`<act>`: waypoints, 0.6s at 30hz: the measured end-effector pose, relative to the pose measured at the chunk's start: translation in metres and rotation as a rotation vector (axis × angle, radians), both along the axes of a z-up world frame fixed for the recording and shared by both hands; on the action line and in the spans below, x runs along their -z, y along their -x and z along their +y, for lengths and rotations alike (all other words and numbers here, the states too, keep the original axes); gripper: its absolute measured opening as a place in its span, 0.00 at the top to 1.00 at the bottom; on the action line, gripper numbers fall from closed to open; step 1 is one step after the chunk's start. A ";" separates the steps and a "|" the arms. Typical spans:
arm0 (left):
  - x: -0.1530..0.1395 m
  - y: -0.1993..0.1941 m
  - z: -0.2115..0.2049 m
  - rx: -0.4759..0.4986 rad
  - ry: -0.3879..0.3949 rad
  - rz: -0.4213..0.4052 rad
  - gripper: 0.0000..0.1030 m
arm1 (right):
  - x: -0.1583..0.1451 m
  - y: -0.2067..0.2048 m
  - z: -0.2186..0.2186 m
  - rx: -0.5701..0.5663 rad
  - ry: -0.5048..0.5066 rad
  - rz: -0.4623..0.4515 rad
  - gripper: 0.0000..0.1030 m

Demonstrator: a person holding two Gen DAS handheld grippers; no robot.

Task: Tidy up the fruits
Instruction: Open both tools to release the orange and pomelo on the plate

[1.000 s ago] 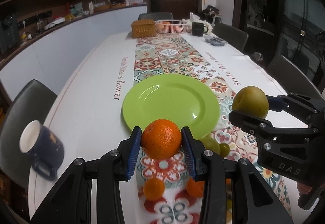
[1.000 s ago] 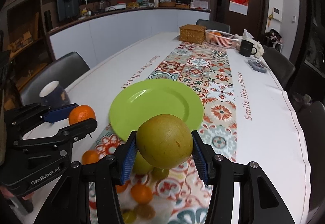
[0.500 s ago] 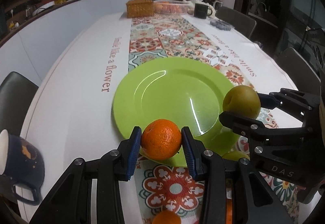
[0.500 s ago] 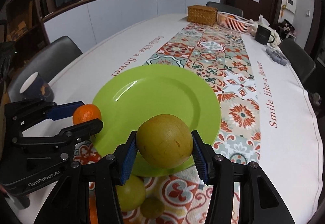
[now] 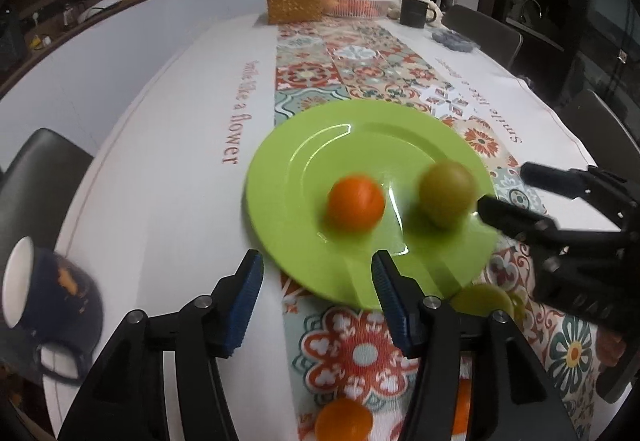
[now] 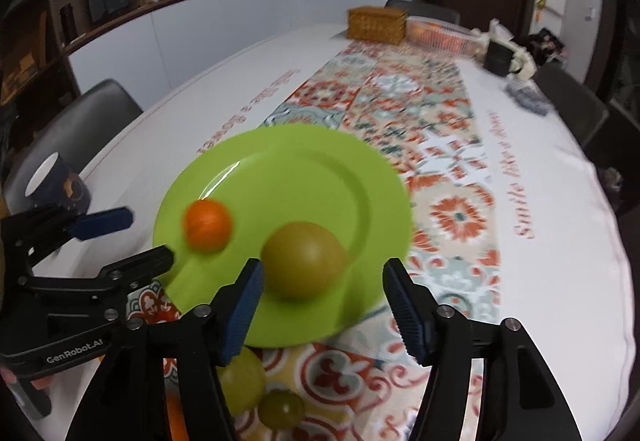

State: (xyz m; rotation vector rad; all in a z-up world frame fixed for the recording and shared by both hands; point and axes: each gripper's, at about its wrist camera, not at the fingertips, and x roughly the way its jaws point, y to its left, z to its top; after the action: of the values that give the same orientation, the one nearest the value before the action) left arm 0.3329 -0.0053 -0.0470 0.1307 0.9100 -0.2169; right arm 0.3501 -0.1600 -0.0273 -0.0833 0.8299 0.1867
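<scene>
A green plate (image 5: 320,161) lies on the patterned runner; it also shows in the right wrist view (image 6: 320,161). An orange (image 5: 355,203) and a brownish pear (image 5: 447,193) rest on it, blurred; both show in the right wrist view, the orange (image 6: 207,226) and the pear (image 6: 304,260). My left gripper (image 5: 318,289) is open and empty, just short of the plate's near rim. My right gripper (image 6: 322,301) is open and empty, just behind the pear. Loose fruit lies near me: a small orange (image 5: 344,419), a green fruit (image 6: 242,381) and a smaller one (image 6: 280,409).
A dark blue mug (image 5: 44,293) stands at the left table edge. At the far end are a wicker box (image 5: 294,5), a basket (image 5: 354,3) and a black mug (image 5: 414,12). Chairs ring the table.
Both grippers opened and let go: the orange and the pear now lie on the plate. Both grippers drew back a little toward me.
</scene>
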 end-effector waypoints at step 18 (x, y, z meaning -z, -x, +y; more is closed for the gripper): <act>-0.084 0.132 -0.003 -0.046 -0.002 -0.220 0.31 | -0.073 0.128 -0.011 -0.031 0.007 -0.212 0.32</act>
State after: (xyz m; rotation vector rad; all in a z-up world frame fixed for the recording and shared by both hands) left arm 0.2005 -0.0078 0.0374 0.1328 0.6938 -0.1559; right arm 0.2218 -0.1710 0.0459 -0.1203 0.6182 0.2008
